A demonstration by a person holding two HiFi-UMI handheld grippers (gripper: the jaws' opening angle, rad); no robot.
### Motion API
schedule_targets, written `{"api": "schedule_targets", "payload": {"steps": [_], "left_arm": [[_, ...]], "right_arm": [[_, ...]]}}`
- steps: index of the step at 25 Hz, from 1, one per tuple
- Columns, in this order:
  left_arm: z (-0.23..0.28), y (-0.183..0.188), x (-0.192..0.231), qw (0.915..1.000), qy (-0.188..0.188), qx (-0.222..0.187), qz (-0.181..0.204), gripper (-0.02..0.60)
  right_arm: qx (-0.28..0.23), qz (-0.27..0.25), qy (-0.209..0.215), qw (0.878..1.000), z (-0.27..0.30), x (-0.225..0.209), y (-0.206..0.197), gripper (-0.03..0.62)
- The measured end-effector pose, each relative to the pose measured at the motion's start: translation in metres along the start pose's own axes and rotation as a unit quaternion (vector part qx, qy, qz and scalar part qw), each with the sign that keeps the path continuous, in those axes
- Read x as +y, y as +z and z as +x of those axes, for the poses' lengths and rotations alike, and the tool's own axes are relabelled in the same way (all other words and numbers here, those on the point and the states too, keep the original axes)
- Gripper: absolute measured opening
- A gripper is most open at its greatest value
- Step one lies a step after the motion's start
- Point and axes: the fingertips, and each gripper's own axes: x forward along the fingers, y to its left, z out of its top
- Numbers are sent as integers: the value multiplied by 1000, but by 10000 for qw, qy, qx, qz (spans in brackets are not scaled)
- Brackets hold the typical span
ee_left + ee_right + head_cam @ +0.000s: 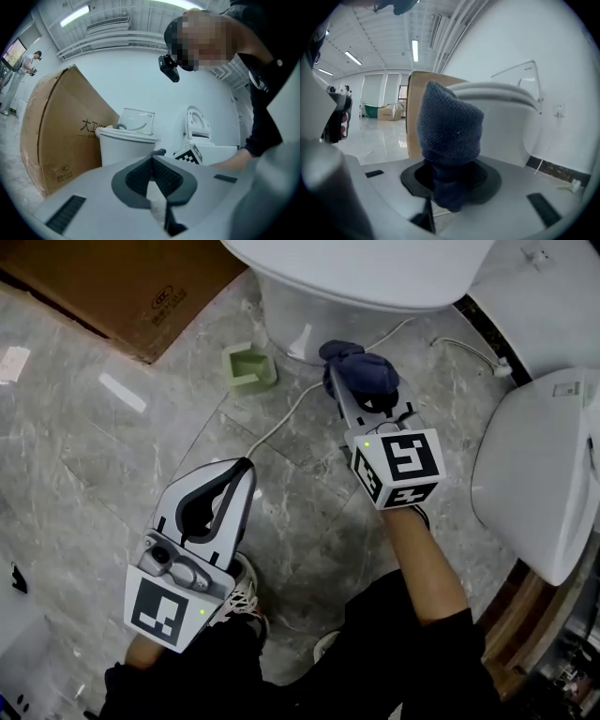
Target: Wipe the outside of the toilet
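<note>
The white toilet (356,277) stands at the top of the head view, its base (286,324) on the marble floor. My right gripper (344,382) is shut on a dark blue cloth (361,371), held just in front of the base and a little to its right. In the right gripper view the bunched cloth (450,131) rises from the jaws, with the toilet bowl (506,117) close behind it. Lower left, my left gripper (246,465) is shut on nothing and hangs over the floor, away from the toilet. Its view shows the shut gripper (152,160) pointing at the toilet (124,147).
A cardboard box (131,287) lies at the upper left. A small green square holder (249,367) sits beside the toilet base. A white cable (281,418) runs across the floor. Another white toilet (539,474) stands at the right. The person's shoe (246,596) is below.
</note>
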Motion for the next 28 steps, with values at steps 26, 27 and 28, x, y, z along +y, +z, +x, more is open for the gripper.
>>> {"api": "schedule_targets", "payload": {"steps": [26, 27, 28], "left_arm": [[-4, -4, 0, 10000, -4, 19, -19, 9], [-4, -6, 1, 10000, -9, 23, -32, 11], [-4, -7, 2, 10000, -13, 24, -50, 9]], "right_arm": [[-381, -200, -519, 9977, 13, -26, 45, 117], [-340, -184, -528, 9979, 16, -27, 40, 116], [-300, -163, -534, 9980, 19, -29, 35, 117]]}}
